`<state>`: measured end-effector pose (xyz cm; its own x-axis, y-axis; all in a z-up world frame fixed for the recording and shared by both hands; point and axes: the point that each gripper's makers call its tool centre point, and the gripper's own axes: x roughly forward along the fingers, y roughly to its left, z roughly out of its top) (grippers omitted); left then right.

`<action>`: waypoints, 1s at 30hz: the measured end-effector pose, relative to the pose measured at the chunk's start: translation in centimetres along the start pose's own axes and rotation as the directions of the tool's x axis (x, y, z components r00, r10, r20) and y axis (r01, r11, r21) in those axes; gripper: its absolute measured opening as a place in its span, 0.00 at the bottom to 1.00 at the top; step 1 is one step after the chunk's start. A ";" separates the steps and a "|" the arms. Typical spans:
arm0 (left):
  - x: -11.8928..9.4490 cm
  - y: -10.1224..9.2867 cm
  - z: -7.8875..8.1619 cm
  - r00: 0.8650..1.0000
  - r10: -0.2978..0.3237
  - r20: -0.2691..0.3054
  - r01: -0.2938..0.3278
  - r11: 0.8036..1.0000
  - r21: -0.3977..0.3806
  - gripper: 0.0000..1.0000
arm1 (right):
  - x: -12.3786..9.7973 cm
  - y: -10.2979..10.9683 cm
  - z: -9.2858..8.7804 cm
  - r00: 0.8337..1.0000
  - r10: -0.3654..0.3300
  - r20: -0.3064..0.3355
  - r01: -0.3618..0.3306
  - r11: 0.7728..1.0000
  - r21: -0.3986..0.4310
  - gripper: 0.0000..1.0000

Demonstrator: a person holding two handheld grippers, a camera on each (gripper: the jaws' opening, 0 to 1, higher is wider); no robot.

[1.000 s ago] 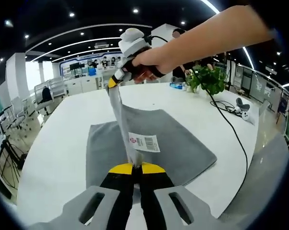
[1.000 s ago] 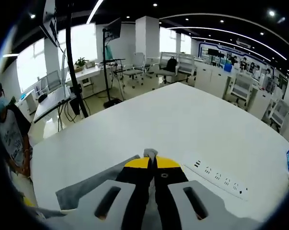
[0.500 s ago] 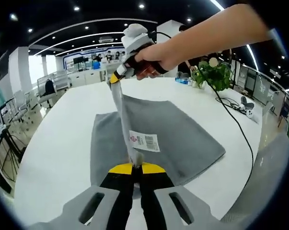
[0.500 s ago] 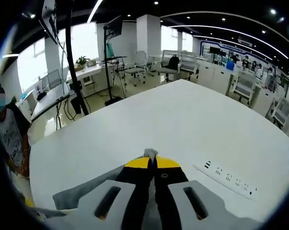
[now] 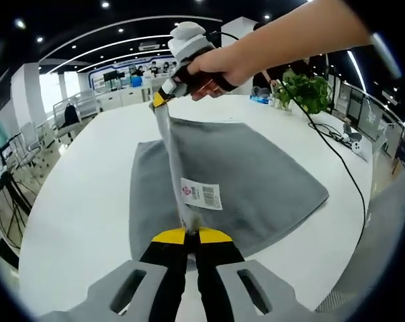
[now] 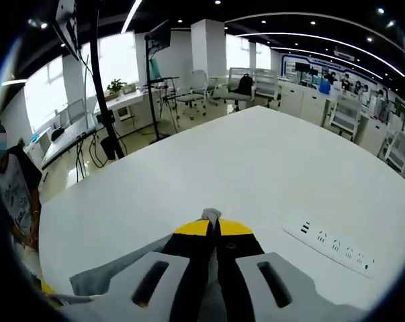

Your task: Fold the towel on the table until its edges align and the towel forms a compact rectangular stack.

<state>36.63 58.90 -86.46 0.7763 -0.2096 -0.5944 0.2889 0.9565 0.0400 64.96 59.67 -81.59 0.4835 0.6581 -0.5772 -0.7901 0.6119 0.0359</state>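
A grey towel [image 5: 256,174] lies partly on the white table [image 5: 81,201] in the left gripper view, with one edge lifted off it. My left gripper [image 5: 192,233] is shut on the near corner of that edge, just below a white barcode label [image 5: 202,194]. The right gripper [image 5: 163,99], held in a person's hand [image 5: 215,67], is shut on the far corner, and the edge runs taut between the two. In the right gripper view, my right gripper [image 6: 212,227] pinches a small tuft of towel [image 6: 211,215], and grey cloth [image 6: 101,278] hangs below left.
A potted plant [image 5: 303,90] and a black cable [image 5: 343,174] sit at the table's far right. A white power strip [image 6: 333,247] lies on the table in the right gripper view. Office chairs [image 6: 242,87] and desks stand beyond the table. A person [image 6: 11,194] stands at the left.
Both grippers keep their hold on the towel edge. More of the towel's flat part spreads toward the right, and the table appears closer in both views.
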 end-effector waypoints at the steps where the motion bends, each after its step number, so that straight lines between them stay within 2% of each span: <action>1: 0.1 0.1 -0.1 1.000 0.002 -0.003 -0.002 1.000 0.000 0.04 | 0.2 0.0 -0.1 1.000 0.001 0.004 -0.001 1.000 0.005 0.00; 8: 0.6 0.9 -1.7 0.999 0.014 -0.047 -0.013 1.000 0.005 0.04 | 1.2 0.4 -0.7 1.000 0.009 0.005 -0.009 1.000 0.021 0.01; 11: 1.2 1.4 -2.9 0.997 0.017 -0.070 -0.017 1.000 0.008 0.04 | 1.9 0.8 -0.7 1.000 0.013 0.007 -0.013 0.999 0.036 0.01; 16: 1.3 1.6 -2.9 0.996 0.020 -0.084 -0.021 1.000 -0.006 0.05 | 2.5 1.0 -0.7 1.000 0.016 0.008 -0.016 0.999 0.052 0.01; 25: 1.7 2.4 -4.4 0.992 0.022 -0.128 -0.023 1.000 -0.007 0.06 | 3.4 1.1 -1.3 1.000 0.016 -0.002 -0.016 0.997 0.069 0.03; 27: 1.6 2.4 -4.4 0.991 0.020 -0.132 -0.021 1.000 -0.007 0.06 | 3.8 1.0 -0.9 0.999 0.011 0.035 -0.014 0.996 0.083 0.06; 28: 1.7 2.3 -4.5 0.991 0.016 -0.136 -0.018 1.000 -0.013 0.06 | 3.9 0.8 -0.5 0.998 0.003 0.058 -0.008 0.997 0.080 0.03; 30: 1.6 2.5 -4.6 0.990 0.014 -0.138 -0.018 0.999 -0.029 0.07 | 3.9 0.9 -0.5 0.998 0.006 0.055 -0.010 0.997 0.074 0.00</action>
<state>36.00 61.93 -91.04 0.6957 -0.1665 -0.6988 0.2587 0.9656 0.0275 65.95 62.57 -84.19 0.4984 0.6851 -0.5312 -0.7650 0.6358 0.1024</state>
